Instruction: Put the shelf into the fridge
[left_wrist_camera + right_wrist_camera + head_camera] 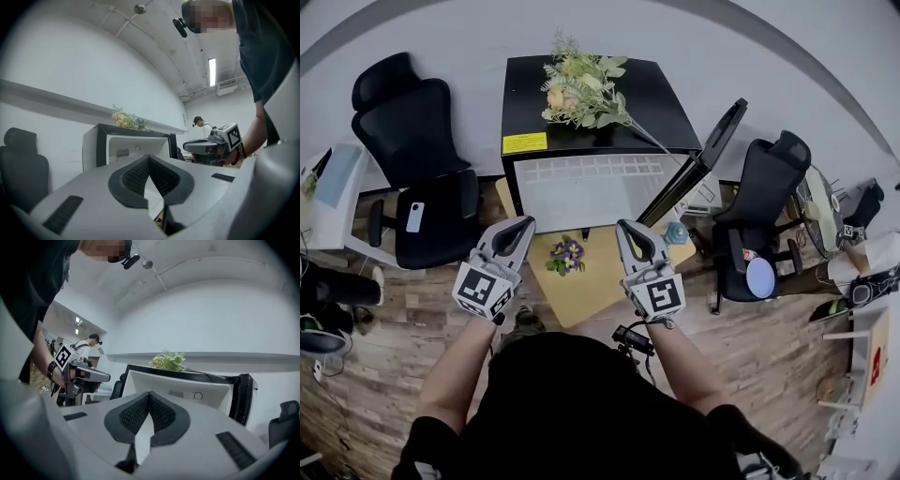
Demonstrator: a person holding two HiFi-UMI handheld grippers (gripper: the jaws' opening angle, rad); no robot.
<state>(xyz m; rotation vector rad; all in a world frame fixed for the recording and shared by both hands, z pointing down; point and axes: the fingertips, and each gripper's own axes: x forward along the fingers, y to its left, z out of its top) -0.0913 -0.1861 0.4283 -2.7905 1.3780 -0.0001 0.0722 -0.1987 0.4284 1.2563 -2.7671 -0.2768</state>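
I am holding the left hand-held gripper point(523, 225) and the right hand-held gripper point(626, 228) side by side, both pointing forward at the fridge point(647, 103). In each gripper's own view the jaws are pressing together at the tips, clenched with nothing between them.

The fridge is standing just ahead of both tips, with its door point(703, 159) swinging open to the right of the right hand-held gripper. Inside its white compartment the shelf point(600, 169) is showing as a white wire grid, lying flat toward the back of the opening and well clear of both tips. I cannot tell whether it is sitting fully on its rails.

A bouquet point(581, 89) is lying on top of the fridge. A small bunch of purple flowers point(566, 253) is resting on a tan mat point(581, 291) on the floor, between the two hand-held grippers and slightly below their tips.
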